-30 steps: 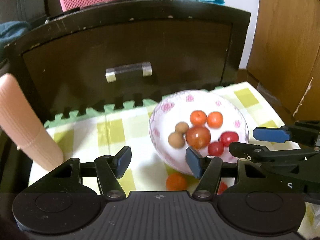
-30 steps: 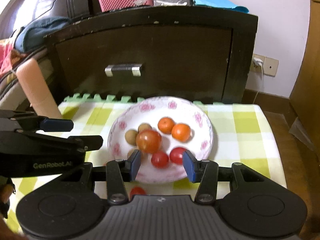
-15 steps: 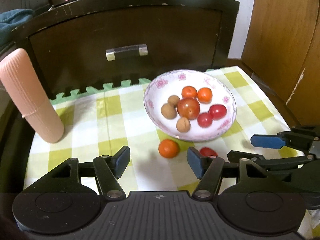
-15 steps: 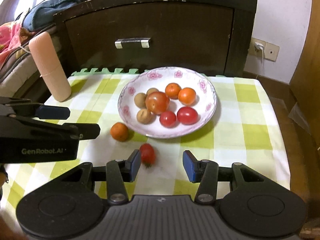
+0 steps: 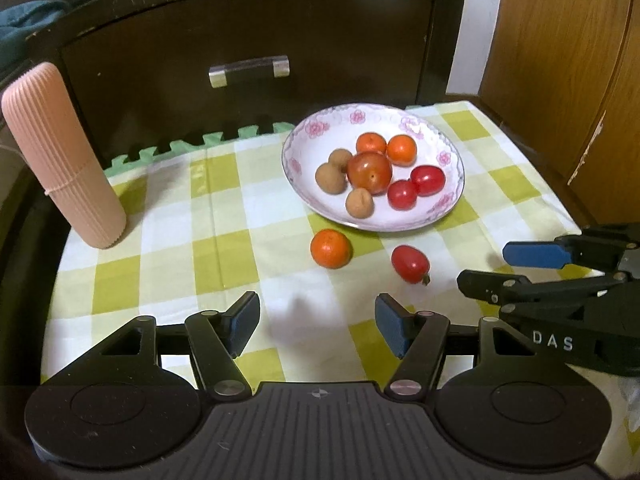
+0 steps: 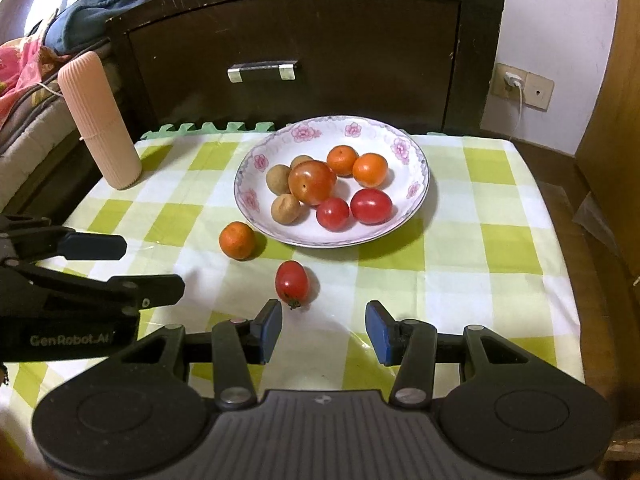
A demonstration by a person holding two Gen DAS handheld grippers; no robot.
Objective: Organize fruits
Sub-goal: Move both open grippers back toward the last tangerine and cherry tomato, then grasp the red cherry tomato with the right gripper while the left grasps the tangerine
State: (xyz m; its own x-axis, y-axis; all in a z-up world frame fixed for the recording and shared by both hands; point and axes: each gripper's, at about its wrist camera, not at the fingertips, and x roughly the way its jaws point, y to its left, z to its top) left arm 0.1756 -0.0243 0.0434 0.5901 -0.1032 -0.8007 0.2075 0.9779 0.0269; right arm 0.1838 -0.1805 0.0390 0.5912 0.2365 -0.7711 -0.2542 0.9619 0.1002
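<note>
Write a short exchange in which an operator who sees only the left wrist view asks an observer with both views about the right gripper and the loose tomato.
Operator: Is the right gripper holding anything?
Observer: No. In its own view the jaws stand open, with only tablecloth between them.
Operator: Where does the loose tomato lie relative to it?
Observer: Just ahead of its left pad, apart from it and outside the gap.
</note>
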